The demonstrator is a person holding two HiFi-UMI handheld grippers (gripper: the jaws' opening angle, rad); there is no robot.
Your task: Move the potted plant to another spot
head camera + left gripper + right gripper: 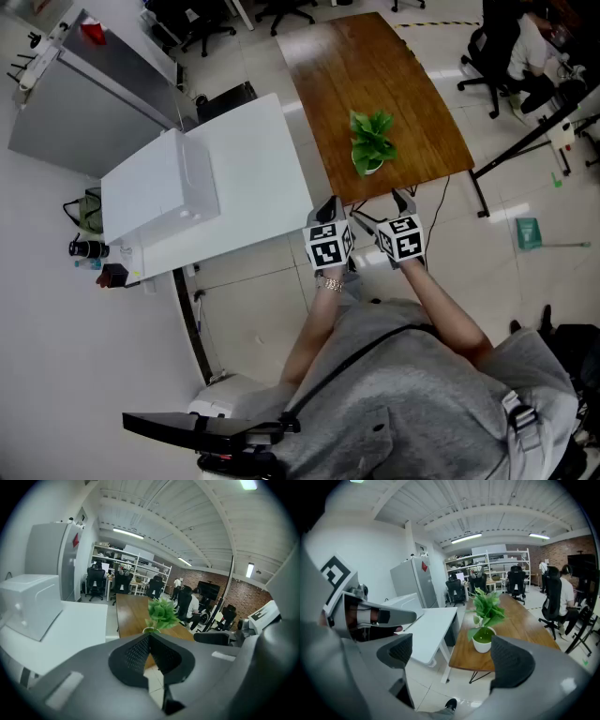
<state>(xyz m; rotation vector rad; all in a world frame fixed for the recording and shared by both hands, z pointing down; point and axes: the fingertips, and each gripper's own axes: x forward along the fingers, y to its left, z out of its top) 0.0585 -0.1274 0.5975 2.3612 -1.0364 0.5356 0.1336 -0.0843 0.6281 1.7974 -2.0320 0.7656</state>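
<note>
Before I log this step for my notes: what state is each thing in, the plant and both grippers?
Potted plant: upright on the wooden table, near its close edge, not held.
Left gripper: jaws together, empty.
Right gripper: jaws wide apart, empty.

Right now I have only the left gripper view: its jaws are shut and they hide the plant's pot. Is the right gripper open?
Observer: Yes. The right gripper has its jaws wide apart with nothing between them; the potted plant stands beyond them.
Operator: Where does the plant sit?
Observer: Upright on the wooden table, close to its near edge.
Operator: Is either gripper at it?
Observer: No. In the head view the left gripper and the right one, side by side, both appear short of that edge.
</note>
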